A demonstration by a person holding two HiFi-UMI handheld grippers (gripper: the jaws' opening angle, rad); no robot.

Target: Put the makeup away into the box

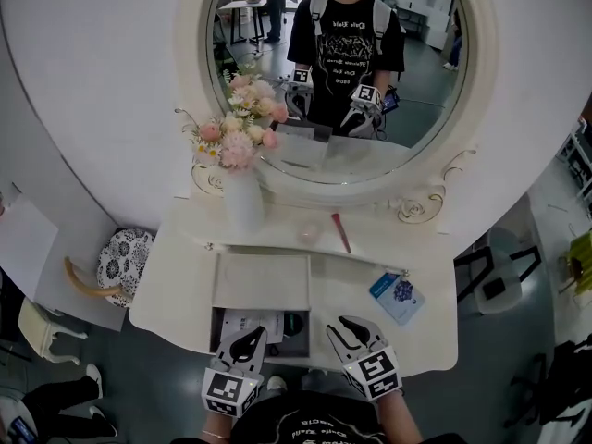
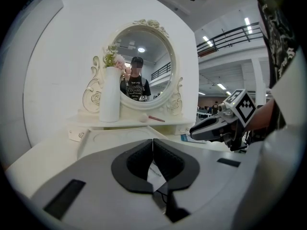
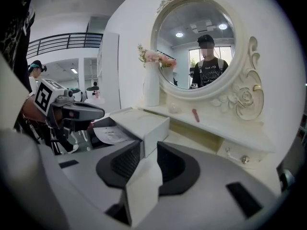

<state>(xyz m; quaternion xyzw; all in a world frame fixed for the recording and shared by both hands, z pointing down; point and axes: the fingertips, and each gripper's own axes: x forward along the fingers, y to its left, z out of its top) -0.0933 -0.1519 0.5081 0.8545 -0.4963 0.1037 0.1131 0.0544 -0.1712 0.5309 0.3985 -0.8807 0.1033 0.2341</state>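
Note:
A white box [image 1: 262, 282] lies open at the vanity's front middle, its lid laid back, with paper [image 1: 250, 324] and a dark round item [image 1: 293, 324] inside. A pink sponge [image 1: 308, 232] and a red stick [image 1: 341, 232] rest on the shelf under the mirror. My left gripper [image 1: 248, 336] hovers over the box's front with its jaws shut and nothing between them [image 2: 153, 143]. My right gripper [image 1: 344, 325] is at the box's front right corner, where a white panel of the box [image 3: 139, 186] fills the gap between its pads [image 3: 148, 145].
A white vase of flowers [image 1: 242, 202] stands at the shelf's left, below the round mirror [image 1: 342, 81]. A blue card [image 1: 398, 296] lies on the tabletop [image 1: 351, 276] to the right. A floral bag [image 1: 123, 257] sits beside the table's left end. Chairs stand at both sides.

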